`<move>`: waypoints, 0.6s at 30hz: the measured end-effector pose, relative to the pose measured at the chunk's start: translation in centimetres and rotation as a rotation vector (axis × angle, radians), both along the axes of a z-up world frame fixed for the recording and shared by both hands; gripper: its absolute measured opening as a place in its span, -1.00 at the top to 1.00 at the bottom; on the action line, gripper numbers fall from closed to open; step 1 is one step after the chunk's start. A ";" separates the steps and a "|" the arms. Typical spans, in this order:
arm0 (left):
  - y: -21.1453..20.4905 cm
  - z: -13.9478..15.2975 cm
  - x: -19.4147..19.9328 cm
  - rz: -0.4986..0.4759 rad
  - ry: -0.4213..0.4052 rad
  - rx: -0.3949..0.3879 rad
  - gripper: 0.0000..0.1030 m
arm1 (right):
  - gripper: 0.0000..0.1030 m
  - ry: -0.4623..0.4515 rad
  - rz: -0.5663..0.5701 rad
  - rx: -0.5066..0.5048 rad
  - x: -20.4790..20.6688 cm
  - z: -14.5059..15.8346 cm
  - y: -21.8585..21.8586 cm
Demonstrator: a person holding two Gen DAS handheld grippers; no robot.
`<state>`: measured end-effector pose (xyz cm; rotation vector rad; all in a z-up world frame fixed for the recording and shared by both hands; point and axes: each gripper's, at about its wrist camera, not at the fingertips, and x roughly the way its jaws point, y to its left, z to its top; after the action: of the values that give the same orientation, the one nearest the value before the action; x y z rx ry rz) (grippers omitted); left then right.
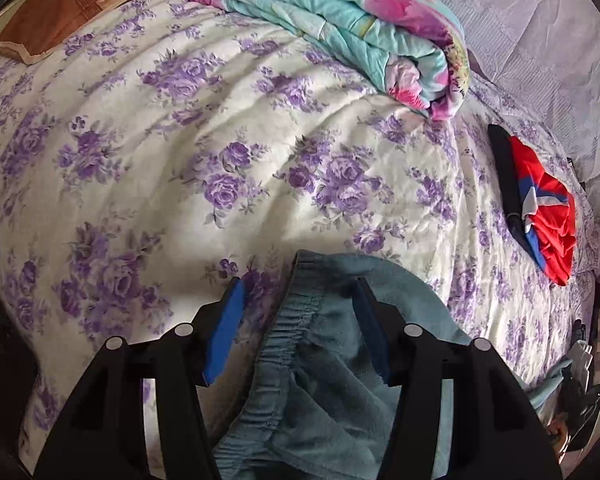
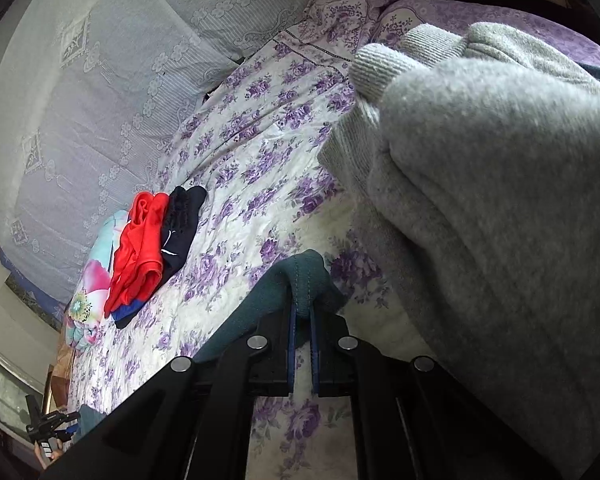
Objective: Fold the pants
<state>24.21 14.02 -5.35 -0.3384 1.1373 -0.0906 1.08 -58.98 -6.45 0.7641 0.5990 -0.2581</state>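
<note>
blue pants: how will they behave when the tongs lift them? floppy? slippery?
Likely floppy: the pants bunch in soft folds between the open left tongs. Probably not slippery: the cloth looks fleecy, and the right tongs pinch a fold that holds. Probably light, though they would sag and trail on the bed.

Soft daylight, heavy fisheye bending

Even, diffuse light is falling on the floral bedspread [image 1: 148, 128], brightest at its middle, while the left gripper [image 1: 300, 300] is casting a faint shadow beneath its fingers. Edges are curving strongly and darkening into black corners. In the right wrist view the near grey garment [image 2: 500, 200] is looking soft and slightly blurred
</note>
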 end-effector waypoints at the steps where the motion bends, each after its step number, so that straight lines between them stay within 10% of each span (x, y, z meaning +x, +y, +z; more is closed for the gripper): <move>1: -0.3 -0.3 0.1 -0.011 -0.002 0.006 -0.03 | 0.88 0.002 -0.001 0.003 0.1 -0.1 0.0; 4: -1.4 0.6 -0.6 -0.031 -0.066 0.067 0.62 | 0.88 0.003 -0.001 0.003 0.1 -0.2 0.0; 14: 1.9 9.0 -2.1 0.116 -0.315 0.014 0.69 | 0.88 -0.058 -0.014 -0.111 0.1 3.6 0.9; 18: 1.9 8.0 1.4 0.157 -0.314 0.037 0.69 | 0.88 0.040 0.029 -0.185 4.7 3.4 1.7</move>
<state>25.58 15.93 2.61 -0.3649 0.7984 0.0158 5.78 -57.26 -3.06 0.5730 0.6144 -0.2981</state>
